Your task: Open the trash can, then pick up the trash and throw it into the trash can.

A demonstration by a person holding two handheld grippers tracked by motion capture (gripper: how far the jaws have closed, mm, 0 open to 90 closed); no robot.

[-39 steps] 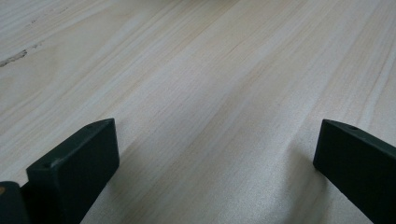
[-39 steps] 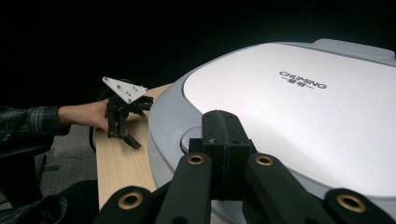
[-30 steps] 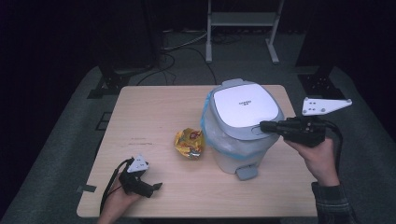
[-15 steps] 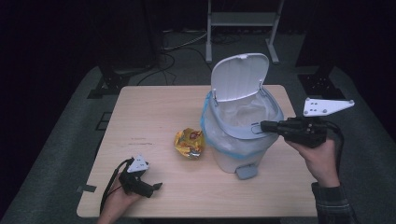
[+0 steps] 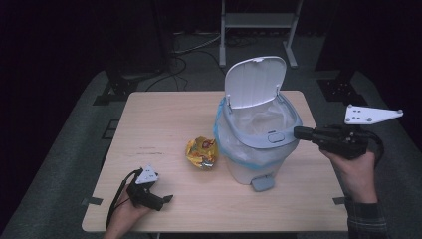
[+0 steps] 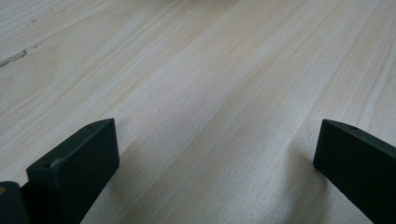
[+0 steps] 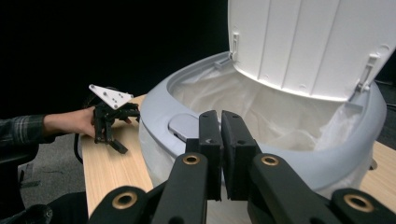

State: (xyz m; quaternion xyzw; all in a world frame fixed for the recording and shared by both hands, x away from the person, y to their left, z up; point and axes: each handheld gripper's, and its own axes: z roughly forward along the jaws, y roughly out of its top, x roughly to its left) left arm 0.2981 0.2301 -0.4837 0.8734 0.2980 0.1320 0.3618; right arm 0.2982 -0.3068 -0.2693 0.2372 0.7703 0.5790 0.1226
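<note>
The right gripper (image 5: 300, 133), jaws pressed together and empty, sits at the bin (image 5: 259, 149) rim's button, likely why the lid (image 5: 255, 82) stands up; the left gripper (image 5: 166, 199) rests spread wide on the table (image 5: 164, 119)

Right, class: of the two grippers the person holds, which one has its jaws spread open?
The left gripper, resting low on the table near the front edge: its jaws stand wide apart. The right gripper, at the bin rim, has its jaws pressed together.
</note>
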